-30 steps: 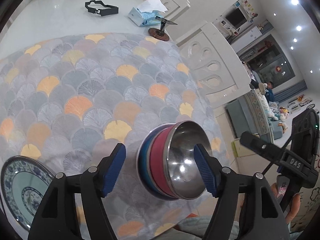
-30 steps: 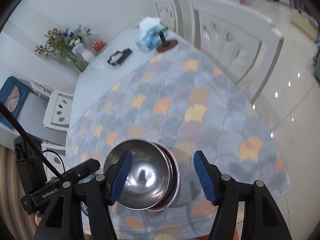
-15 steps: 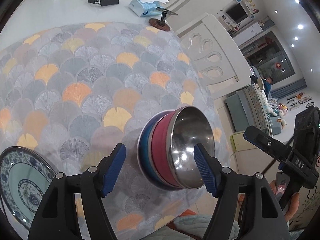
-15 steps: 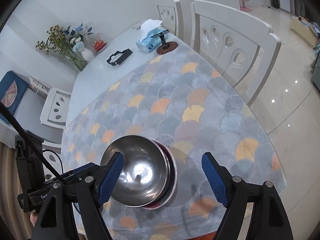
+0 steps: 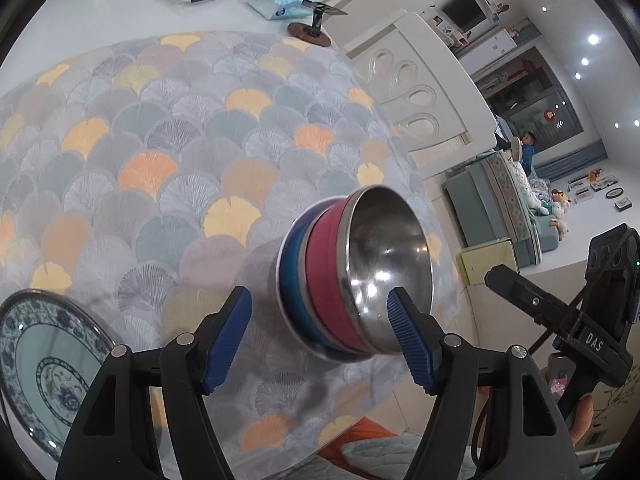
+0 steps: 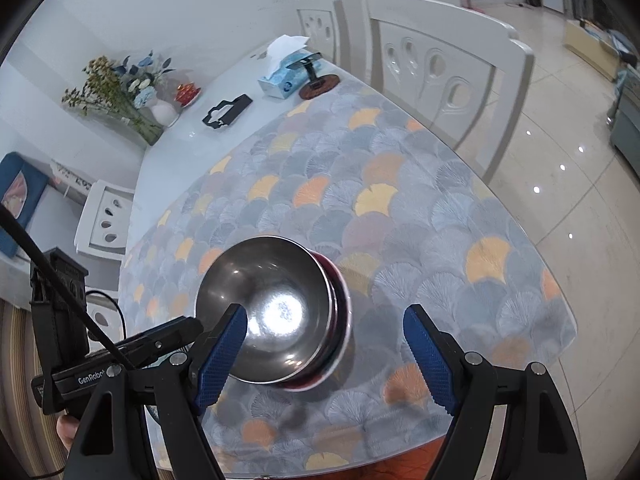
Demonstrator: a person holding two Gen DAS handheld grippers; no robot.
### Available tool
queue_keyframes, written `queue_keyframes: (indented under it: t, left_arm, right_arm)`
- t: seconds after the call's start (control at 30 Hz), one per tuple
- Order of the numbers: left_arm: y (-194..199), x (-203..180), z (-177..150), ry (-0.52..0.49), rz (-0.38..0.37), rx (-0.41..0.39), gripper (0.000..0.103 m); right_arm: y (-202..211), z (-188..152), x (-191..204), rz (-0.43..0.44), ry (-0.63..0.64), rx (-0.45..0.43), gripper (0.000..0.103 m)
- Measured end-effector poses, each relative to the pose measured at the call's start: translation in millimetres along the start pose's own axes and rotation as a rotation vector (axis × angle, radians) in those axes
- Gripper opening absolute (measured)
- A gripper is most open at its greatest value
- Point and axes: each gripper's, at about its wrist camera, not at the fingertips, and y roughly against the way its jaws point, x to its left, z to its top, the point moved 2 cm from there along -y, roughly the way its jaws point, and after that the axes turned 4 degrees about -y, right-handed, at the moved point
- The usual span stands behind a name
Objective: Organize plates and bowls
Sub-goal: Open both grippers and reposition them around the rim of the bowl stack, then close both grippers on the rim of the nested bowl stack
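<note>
steel bowl [image 5: 384, 272] sits nested on top of a red bowl [image 5: 324, 276] and a blue bowl [image 5: 292, 276] on the patterned bench [image 5: 168, 152], near its edge. left hand-held gripper [image 5: 320, 340] and right hand-held gripper [image 6: 324, 356] both stand apart, gripping nothing. blue-patterned plate [image 5: 44, 372] lies to the left.

Both wrist cams tilt down at table, close; share bowl stack [image 5: 352, 280] [image 6: 272, 312], seen from opposite sides.
</note>
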Motion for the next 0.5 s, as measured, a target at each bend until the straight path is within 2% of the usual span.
queue_keyframes:
  t: [0.13,0.2,0.33,0.5]
  left_arm:
    - [1,4,-3,-0.002,-0.021,-0.012,0.069]
    - [1,7,-5,0.009,-0.02,-0.026,0.077]
    - [2,12,-10,0.061,-0.012,-0.041,0.077]
    - [7,11,-18,0.145,0.009,-0.078,0.077]
  right_arm:
    - [0,-3,-7,-0.034,-0.013,-0.003,0.078]
    - [-1,-2,-8,-0.05,-0.007,-0.002,0.078]
    - [-9,0,-7,-0.061,0.026,0.031,0.078]
    - [-40,5,0,0.03,0.052,0.141,0.079]
